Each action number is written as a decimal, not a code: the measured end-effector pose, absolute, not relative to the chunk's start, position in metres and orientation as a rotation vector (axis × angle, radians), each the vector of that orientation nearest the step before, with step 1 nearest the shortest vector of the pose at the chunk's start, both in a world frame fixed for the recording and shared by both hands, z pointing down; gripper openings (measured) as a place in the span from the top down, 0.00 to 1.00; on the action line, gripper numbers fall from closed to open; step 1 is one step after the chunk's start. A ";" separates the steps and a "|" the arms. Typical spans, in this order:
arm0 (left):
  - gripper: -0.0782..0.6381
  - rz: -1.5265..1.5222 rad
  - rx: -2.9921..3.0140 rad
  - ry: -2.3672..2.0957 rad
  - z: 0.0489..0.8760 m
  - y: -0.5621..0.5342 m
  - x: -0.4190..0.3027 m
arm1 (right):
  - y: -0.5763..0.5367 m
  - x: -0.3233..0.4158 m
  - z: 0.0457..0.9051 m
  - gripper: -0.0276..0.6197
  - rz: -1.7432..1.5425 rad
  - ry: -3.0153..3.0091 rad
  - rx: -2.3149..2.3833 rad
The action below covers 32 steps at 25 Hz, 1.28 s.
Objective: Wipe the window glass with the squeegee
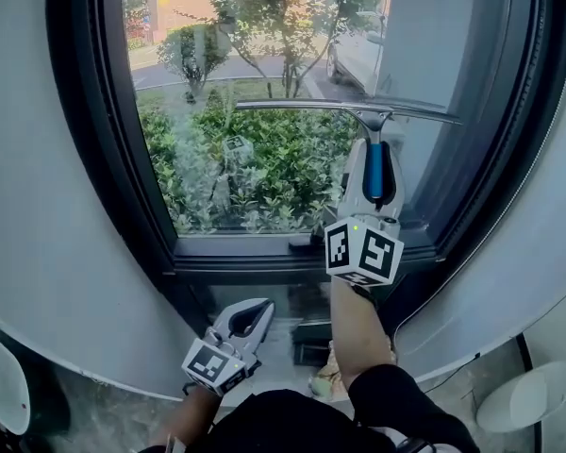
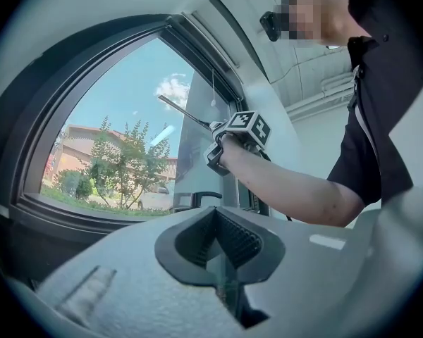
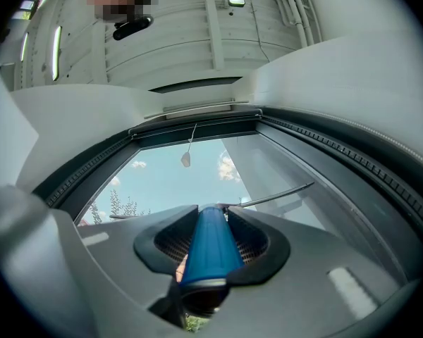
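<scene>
The squeegee (image 1: pixel 374 170) has a blue handle and a long thin metal blade (image 1: pixel 344 109) lying level across the window glass (image 1: pixel 264 83). My right gripper (image 1: pixel 373 163) is shut on the blue handle (image 3: pixel 210 248), held up against the pane's right half. In the right gripper view the blade (image 3: pixel 278 195) runs off to the right past the jaws. My left gripper (image 1: pixel 248 319) hangs low below the sill, jaws shut with nothing between them (image 2: pixel 222 241). In the left gripper view the right gripper (image 2: pixel 229 139) and blade (image 2: pixel 183 113) show against the glass.
A dark window frame (image 1: pixel 264 253) borders the pane, with a black handle (image 1: pixel 307 243) on the sill. Shrubs, trees and a parked car lie outside. White curved wall (image 1: pixel 47 206) flanks both sides. A person's forearm (image 2: pixel 289 189) crosses the left gripper view.
</scene>
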<state>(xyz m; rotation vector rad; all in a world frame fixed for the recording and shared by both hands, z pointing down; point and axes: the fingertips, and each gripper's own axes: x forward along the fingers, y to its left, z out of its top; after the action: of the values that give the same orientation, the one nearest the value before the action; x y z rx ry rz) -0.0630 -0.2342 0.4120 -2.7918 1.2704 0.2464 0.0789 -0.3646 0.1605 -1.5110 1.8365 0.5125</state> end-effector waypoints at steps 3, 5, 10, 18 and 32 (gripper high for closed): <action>0.89 0.248 -2.787 1.262 0.416 -0.234 -0.063 | -0.364 0.079 0.164 0.75 0.502 1.839 -1.516; 0.89 0.251 -2.793 1.265 0.415 -0.234 -0.064 | -0.363 0.078 0.168 0.75 0.495 1.842 -1.520; 0.89 0.244 -2.793 1.263 0.417 -0.234 -0.065 | -0.363 0.078 0.179 0.75 0.482 1.854 -1.532; 0.89 0.230 -2.793 1.269 0.422 -0.235 -0.066 | -0.363 0.079 0.193 0.75 0.459 1.869 -1.557; 0.89 0.206 -2.810 1.244 0.433 -0.239 -0.063 | -0.361 0.080 0.214 0.75 0.433 1.881 -1.587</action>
<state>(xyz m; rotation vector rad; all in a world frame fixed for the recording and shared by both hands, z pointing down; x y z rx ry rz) -0.0634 -0.2387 0.4331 -2.8098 1.2444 0.2057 0.0801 -0.3609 0.2143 -1.5875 1.8815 0.4329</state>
